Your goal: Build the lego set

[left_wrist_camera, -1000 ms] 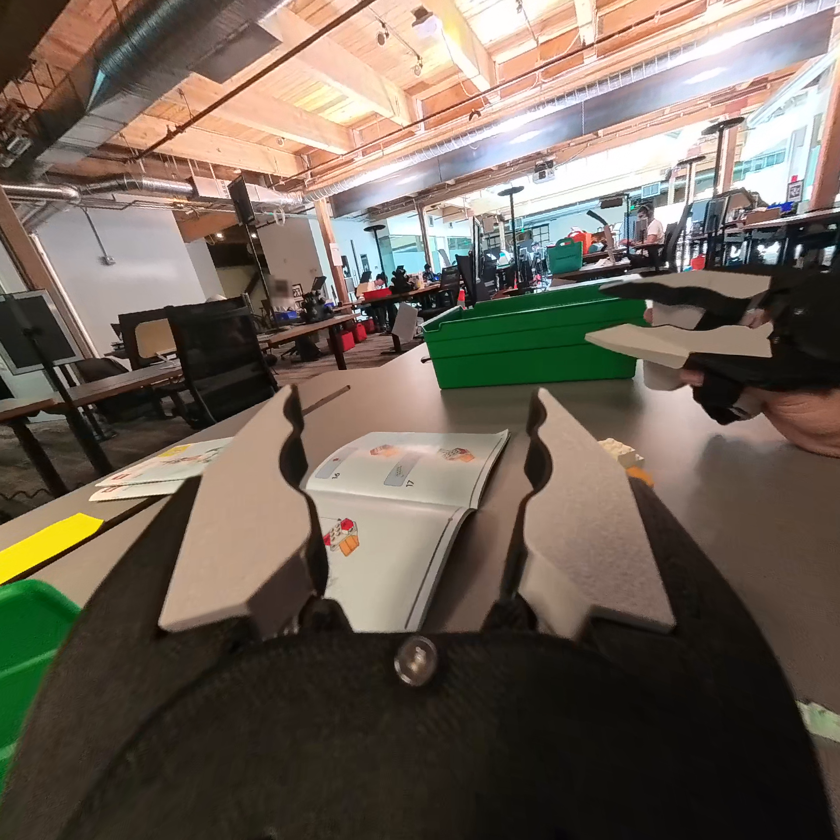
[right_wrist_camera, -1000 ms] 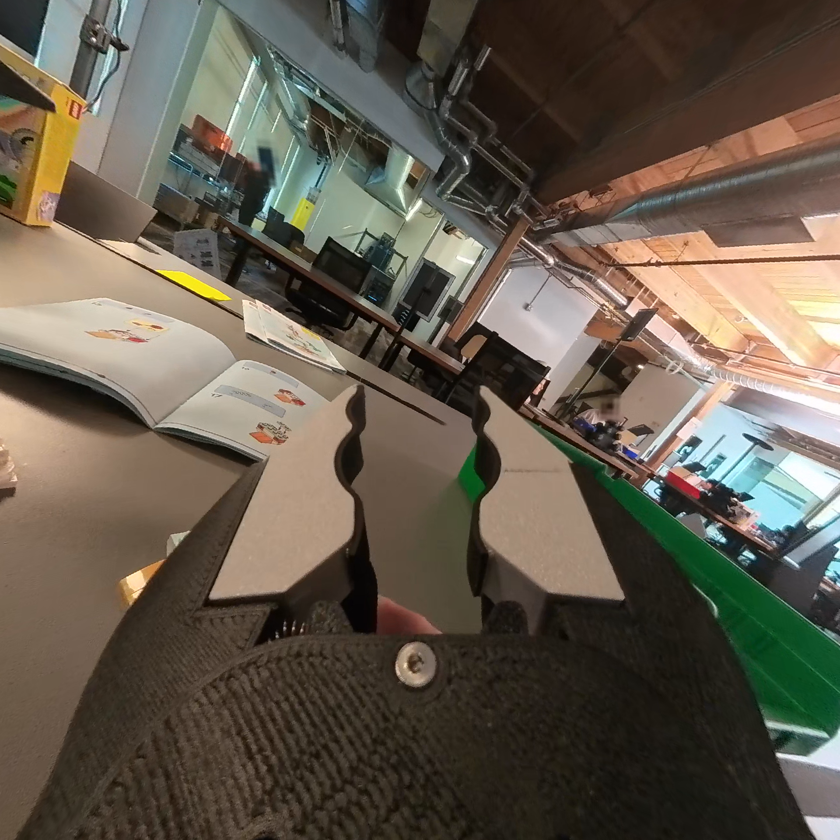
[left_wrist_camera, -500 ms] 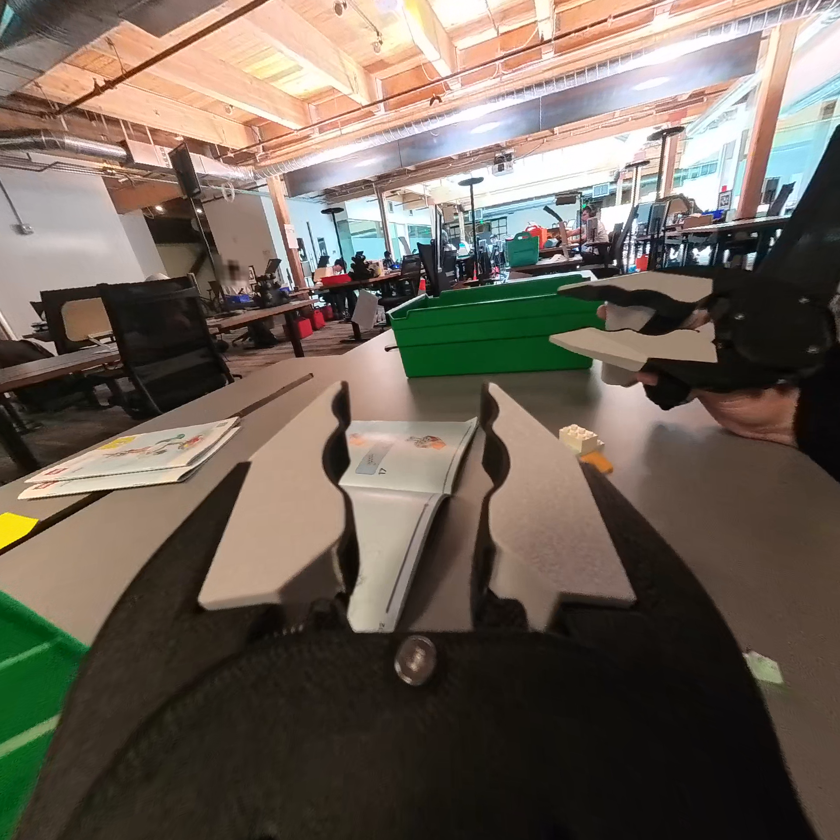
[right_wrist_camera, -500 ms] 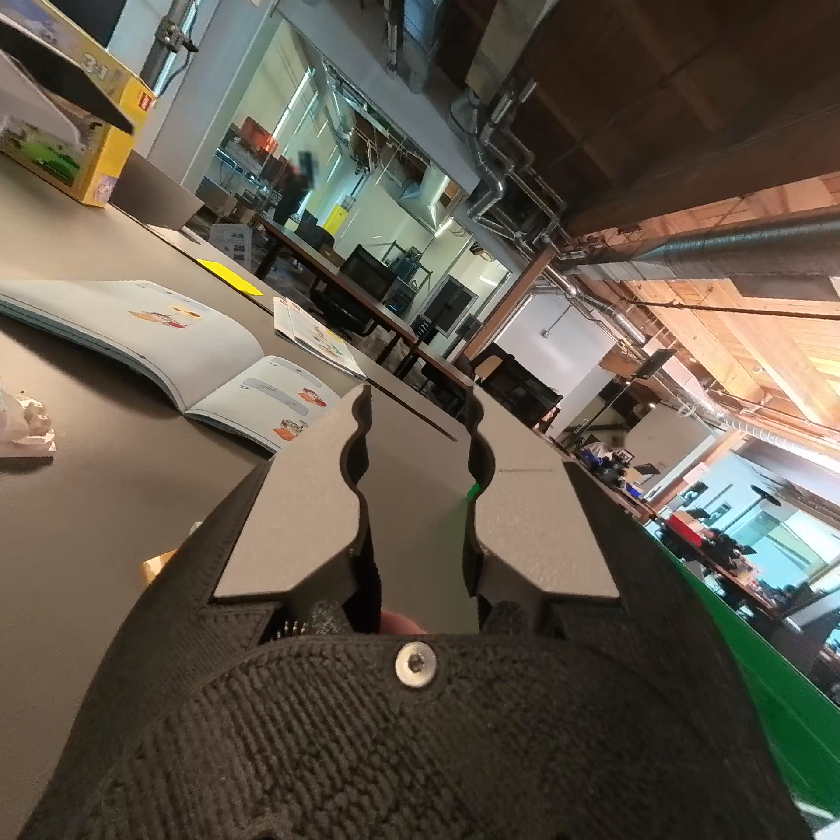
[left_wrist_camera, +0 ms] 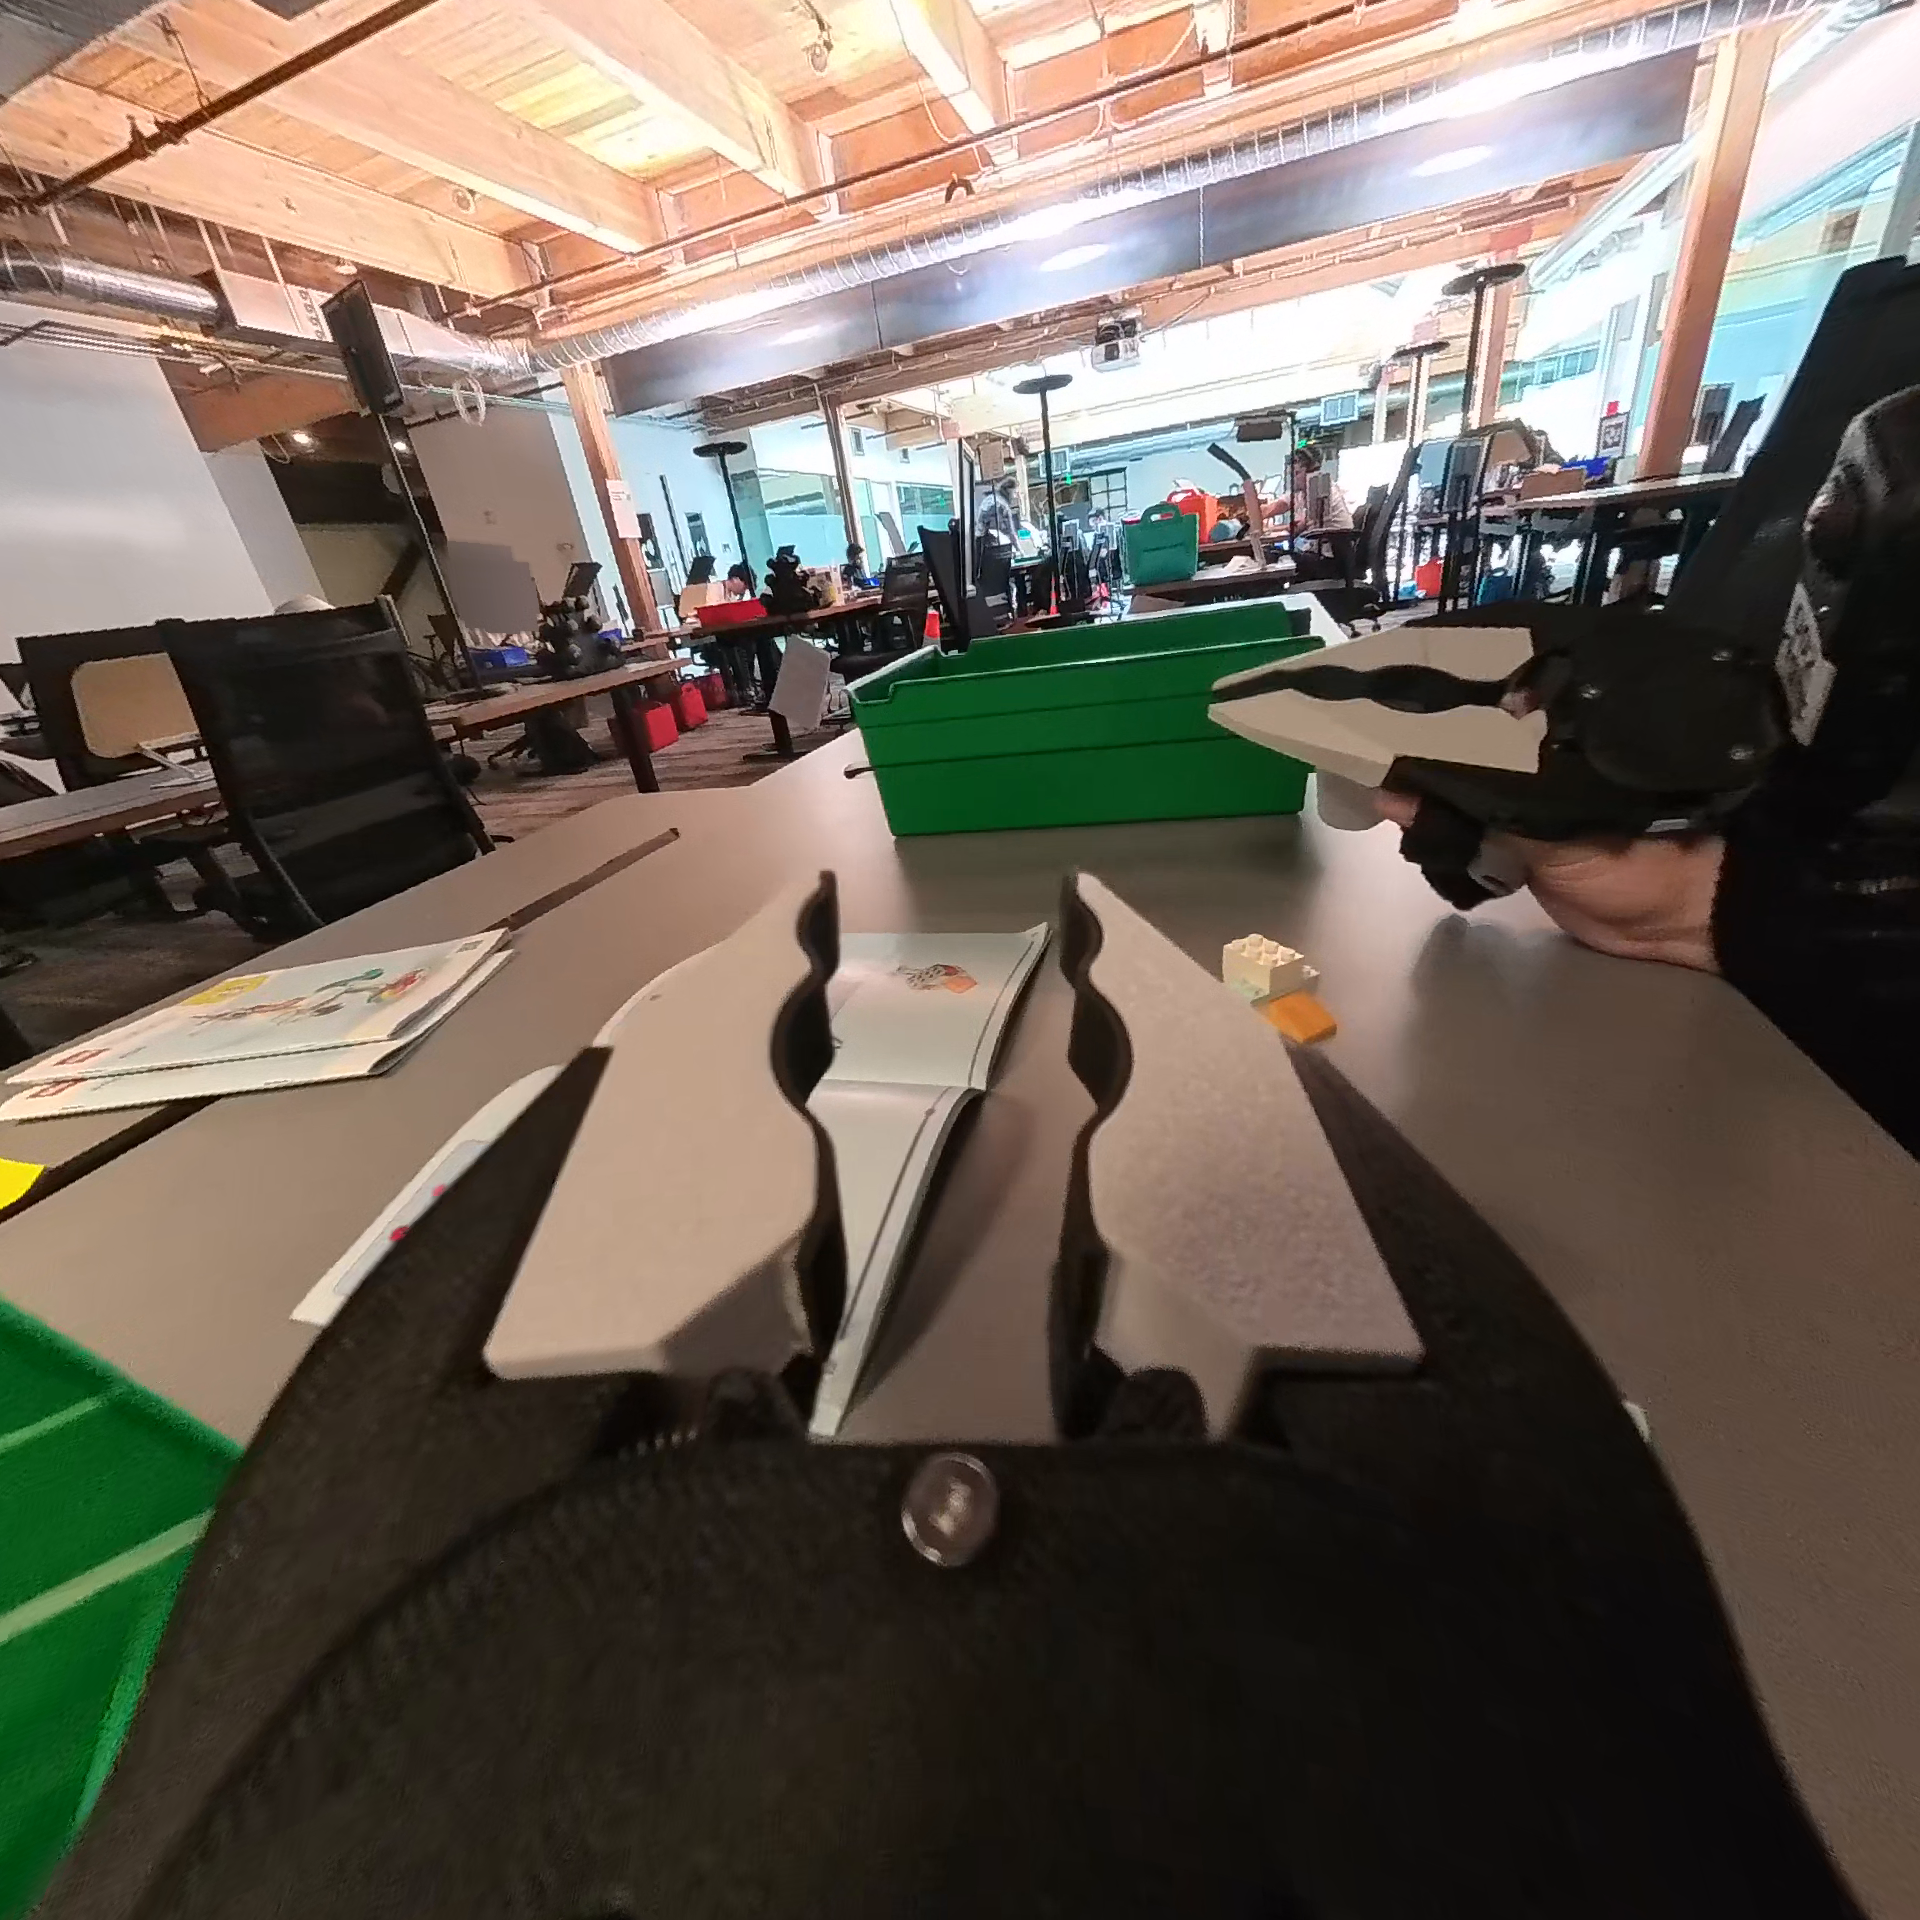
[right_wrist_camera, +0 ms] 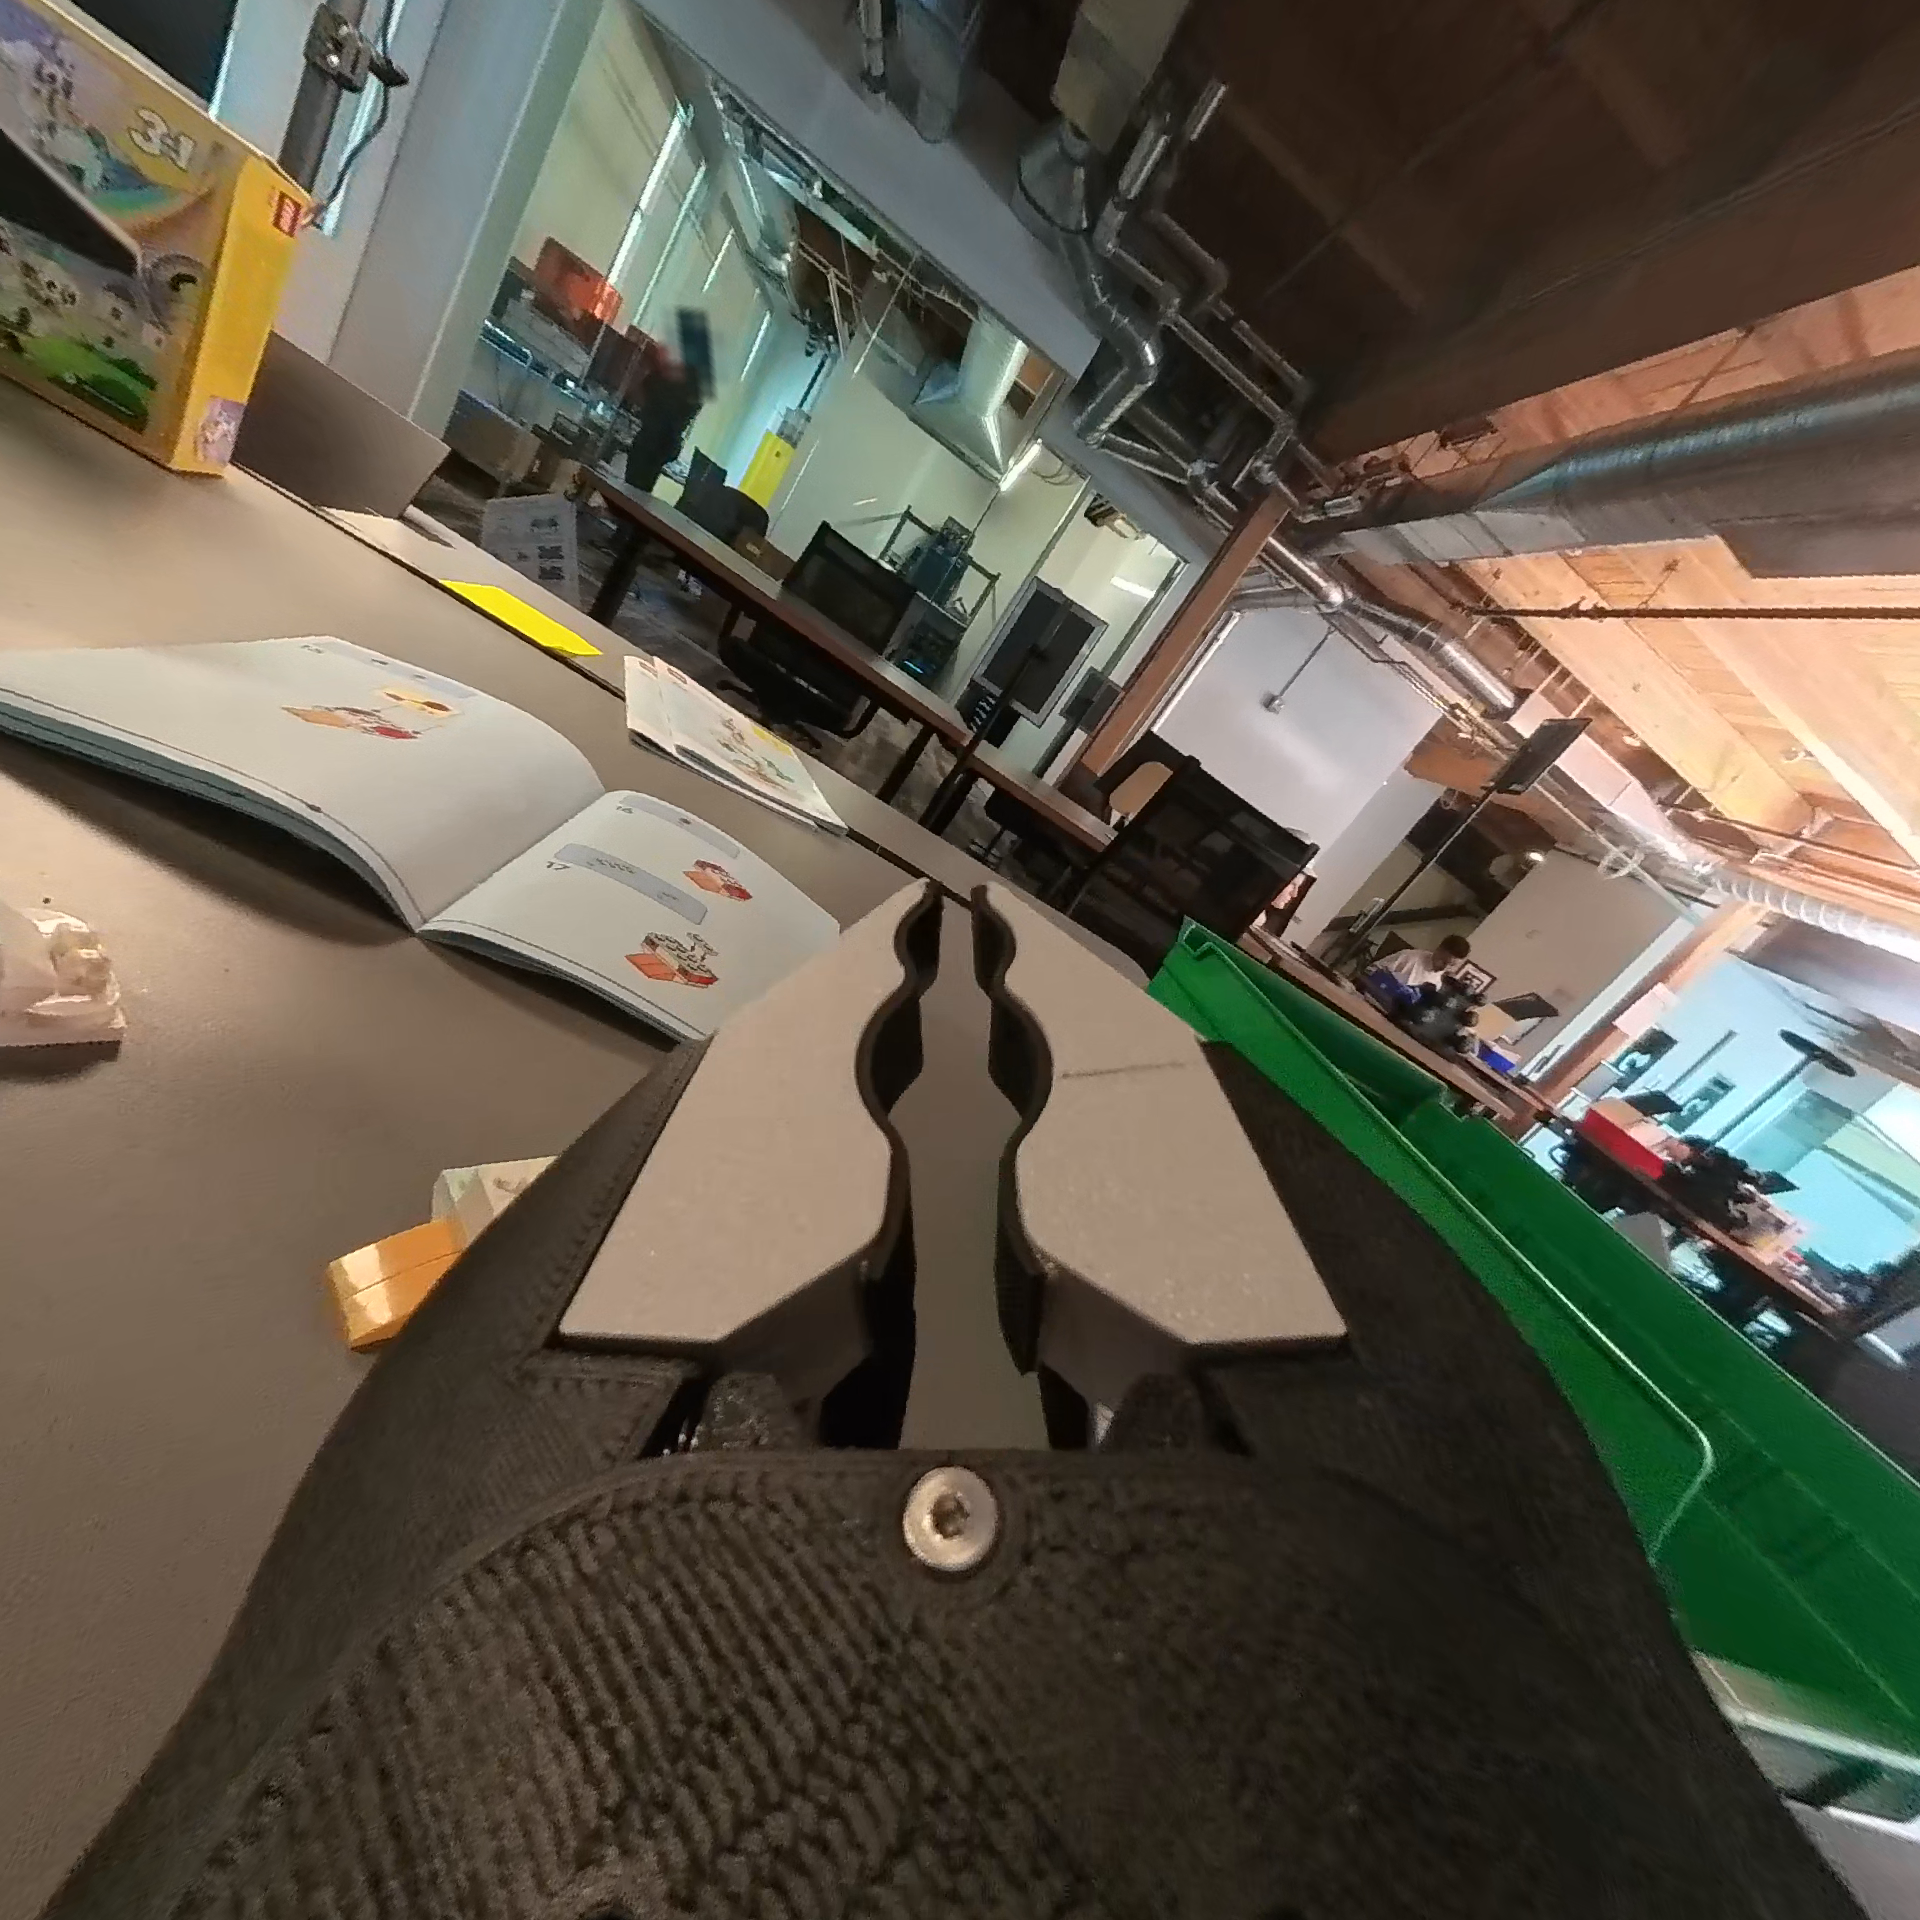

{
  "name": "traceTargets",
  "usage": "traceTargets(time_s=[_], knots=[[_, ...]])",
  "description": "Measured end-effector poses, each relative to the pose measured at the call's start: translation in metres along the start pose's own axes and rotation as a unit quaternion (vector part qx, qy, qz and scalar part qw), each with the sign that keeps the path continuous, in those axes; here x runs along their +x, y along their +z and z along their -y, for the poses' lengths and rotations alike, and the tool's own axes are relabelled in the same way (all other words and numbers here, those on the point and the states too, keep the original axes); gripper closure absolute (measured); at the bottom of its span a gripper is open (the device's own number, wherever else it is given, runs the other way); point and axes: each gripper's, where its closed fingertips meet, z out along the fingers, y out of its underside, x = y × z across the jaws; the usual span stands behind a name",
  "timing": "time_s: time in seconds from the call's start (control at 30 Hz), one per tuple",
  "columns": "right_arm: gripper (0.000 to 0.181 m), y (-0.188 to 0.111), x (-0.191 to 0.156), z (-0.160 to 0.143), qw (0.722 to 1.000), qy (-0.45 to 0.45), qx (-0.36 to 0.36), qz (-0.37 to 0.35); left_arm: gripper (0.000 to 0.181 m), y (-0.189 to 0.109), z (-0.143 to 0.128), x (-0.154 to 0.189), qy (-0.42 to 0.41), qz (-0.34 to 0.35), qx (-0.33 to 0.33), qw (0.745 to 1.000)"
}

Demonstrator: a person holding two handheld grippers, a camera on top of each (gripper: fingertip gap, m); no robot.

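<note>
— Since a second ago, both grippers have narrowed; what is the right gripper (right_wrist_camera: 951, 906) doing?
— Nearly clenched on nothing, fingertips a sliver apart, tilted on its side above the grey table (right_wrist_camera: 187, 1122).
— And the left gripper (left_wrist_camera: 948, 896)?
— Released, empty, jaws parted above the open instruction booklet (left_wrist_camera: 925, 1013).
— Largest things around?
— A green bin (left_wrist_camera: 1081, 743) at the far edge, then closed leaflets (left_wrist_camera: 260, 1023).
— The lego?
— A white brick (left_wrist_camera: 1262, 964) on the table touching an orange piece (left_wrist_camera: 1301, 1016), right of the booklet.
</note>
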Motion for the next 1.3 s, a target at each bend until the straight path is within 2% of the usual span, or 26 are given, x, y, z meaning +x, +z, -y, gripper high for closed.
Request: traceTargets(time_s=[0.77,0.87,0.93,1.0,1.17,1.3], knots=[[0.178,-0.001,-0.008,0.007,0.999,-0.044,0.015,0.005,0.148,0.001,-0.001,0.008,0.008,-0.018,-0.004,1.000],[0.178,-0.001,-0.003,0.003,1.000,-0.013,0.007,0.003,0.159,-0.004,0.005,-0.001,0.015,0.012,0.004,1.000],[0.178,-0.001,0.001,0.001,1.000,0.009,0.003,-0.003,0.161,-0.015,0.022,-0.016,0.041,0.068,0.053,0.995],[0.178,-0.001,0.005,-0.001,1.000,0.022,0.001,-0.007,0.161,-0.025,0.034,-0.022,0.052,0.094,0.088,0.990],[0.178,-0.001,0.003,-0.001,1.000,0.017,-0.001,-0.006,0.167,-0.020,0.028,-0.016,0.065,0.080,0.066,0.992],[0.178,0.000,-0.001,-0.001,1.000,0.002,-0.003,0.000,0.170,-0.023,0.031,-0.021,0.052,0.090,0.078,0.992]])
